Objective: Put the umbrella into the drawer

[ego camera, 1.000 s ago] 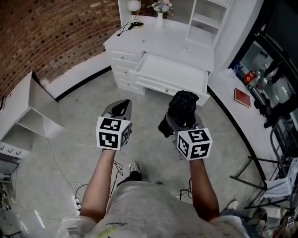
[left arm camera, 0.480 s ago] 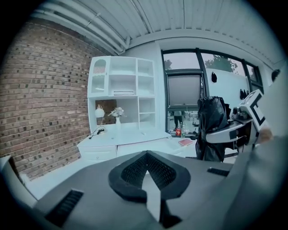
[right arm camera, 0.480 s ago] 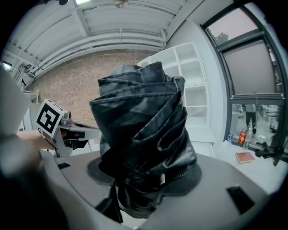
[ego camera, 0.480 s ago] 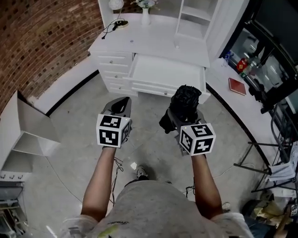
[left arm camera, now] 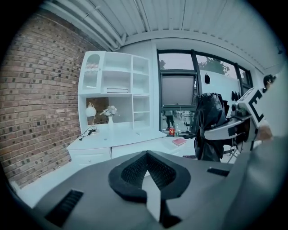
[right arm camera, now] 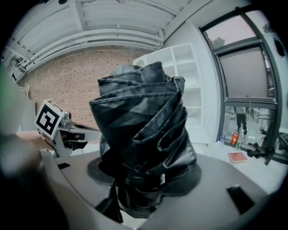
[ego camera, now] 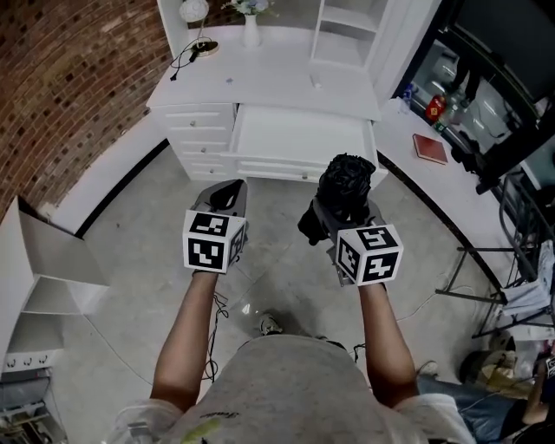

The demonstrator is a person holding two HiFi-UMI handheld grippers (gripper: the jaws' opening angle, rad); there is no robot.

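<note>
A folded black umbrella (ego camera: 344, 186) stands up out of my right gripper (ego camera: 340, 217), which is shut on it; in the right gripper view the umbrella (right arm camera: 144, 143) fills the middle and hides the jaws' tips. My left gripper (ego camera: 225, 198) is shut with nothing in it, its black pads (left arm camera: 146, 173) pressed together. The white desk's wide drawer (ego camera: 299, 139) is pulled out, just beyond both grippers. In the left gripper view the umbrella (left arm camera: 209, 126) and the right gripper show at the right.
The white desk (ego camera: 269, 74) carries a lamp (ego camera: 192, 13), a vase (ego camera: 251, 26) and a shelf unit (ego camera: 342, 30). A side counter with a red book (ego camera: 429, 149) runs along the right. A white shelf piece (ego camera: 52, 260) stands on the floor at left. Cables lie by my feet.
The whole view has shifted: the desk and its open drawer now sit further left and nearer the grippers. Both grippers hold the same pose, the umbrella still gripped.
</note>
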